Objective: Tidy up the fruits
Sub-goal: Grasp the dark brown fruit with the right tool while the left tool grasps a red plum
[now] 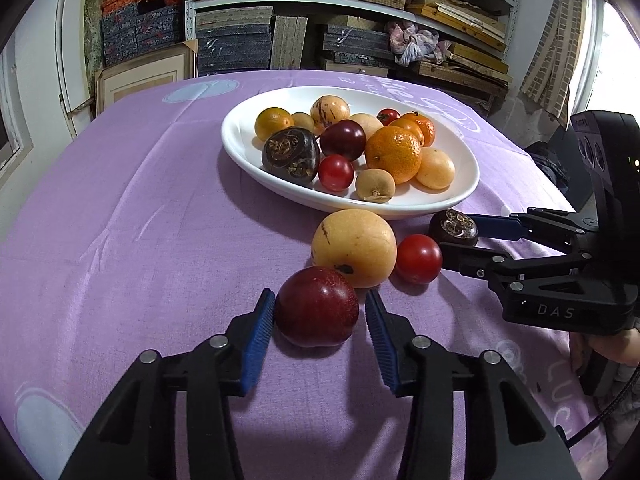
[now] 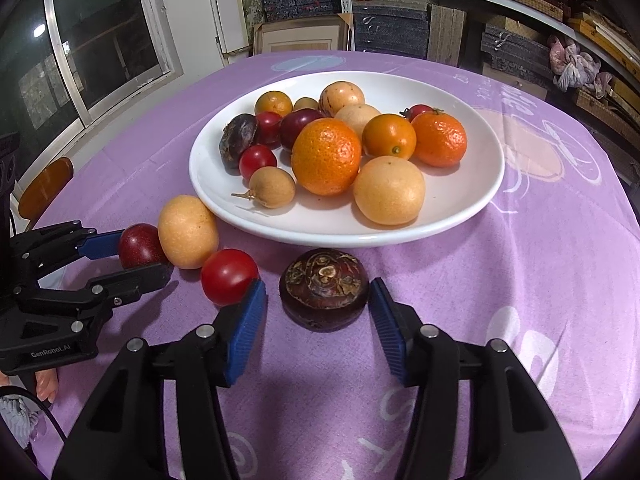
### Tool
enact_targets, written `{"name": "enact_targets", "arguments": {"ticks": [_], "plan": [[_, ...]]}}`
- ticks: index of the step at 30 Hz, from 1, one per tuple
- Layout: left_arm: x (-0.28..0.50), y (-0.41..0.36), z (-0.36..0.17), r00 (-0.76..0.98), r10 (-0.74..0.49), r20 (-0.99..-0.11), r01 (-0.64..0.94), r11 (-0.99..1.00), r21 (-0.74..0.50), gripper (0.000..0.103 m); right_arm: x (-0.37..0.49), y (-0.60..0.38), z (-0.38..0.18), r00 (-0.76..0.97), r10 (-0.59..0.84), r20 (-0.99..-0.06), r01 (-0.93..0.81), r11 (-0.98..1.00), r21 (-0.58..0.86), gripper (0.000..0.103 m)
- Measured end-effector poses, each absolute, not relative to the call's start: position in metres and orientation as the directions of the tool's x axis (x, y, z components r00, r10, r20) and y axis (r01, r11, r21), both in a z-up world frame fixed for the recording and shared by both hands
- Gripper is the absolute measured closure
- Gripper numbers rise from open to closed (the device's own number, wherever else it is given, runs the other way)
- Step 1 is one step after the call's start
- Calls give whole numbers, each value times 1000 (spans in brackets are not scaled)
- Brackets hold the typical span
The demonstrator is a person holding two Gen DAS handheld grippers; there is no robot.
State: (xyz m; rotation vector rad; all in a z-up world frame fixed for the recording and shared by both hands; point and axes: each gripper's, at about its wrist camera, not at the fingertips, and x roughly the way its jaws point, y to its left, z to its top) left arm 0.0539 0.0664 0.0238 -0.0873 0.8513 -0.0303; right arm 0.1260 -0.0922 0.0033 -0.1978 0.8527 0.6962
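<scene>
On the purple cloth in front of the white plate (image 1: pixel 240 140) lies a dark red plum (image 1: pixel 318 306). My left gripper (image 1: pixel 320 300) is shut on it, a blue pad at each side. The right wrist view shows the same plum (image 2: pixel 140 246) pinched between the left gripper's (image 2: pixel 144 256) fingers. A dark brown, knobbly round fruit (image 2: pixel 324 288) rests between the pads of my right gripper (image 2: pixel 318 292), which is open, with a small gap at the left pad. A pale yellow fruit (image 1: pixel 354 246) and a red cherry tomato (image 1: pixel 418 258) lie between the two grippers.
The plate (image 2: pixel 200 184) holds several fruits: oranges, yellow fruits, plums, cherry tomatoes, another dark brown one. Shelves stacked with boxes (image 1: pixel 248 36) stand behind the table. A window (image 2: pixel 100 40) is at the left. A person's hand (image 1: pixel 608 344) holds the right gripper.
</scene>
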Motion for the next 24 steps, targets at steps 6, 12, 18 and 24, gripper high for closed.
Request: {"name": "enact_targets", "arguments": {"ticks": [6, 12, 18, 24], "plan": [[52, 62, 26, 667, -37, -744, -10, 998, -59, 62, 126, -94, 3, 456, 486, -746, -632, 767, 114, 58], [54, 60, 23, 654, -42, -755, -4, 998, -59, 62, 122, -92, 3, 458, 479, -749, -642, 761, 94, 58], [57, 60, 21, 638, -52, -769, 1, 998, -66, 62, 120, -89, 3, 466, 466, -752, -643, 762, 73, 59], [55, 58, 22, 648, -37, -761, 2, 999, -48, 62, 116, -90, 4, 465, 476, -746, -649, 756, 78, 59]]}}
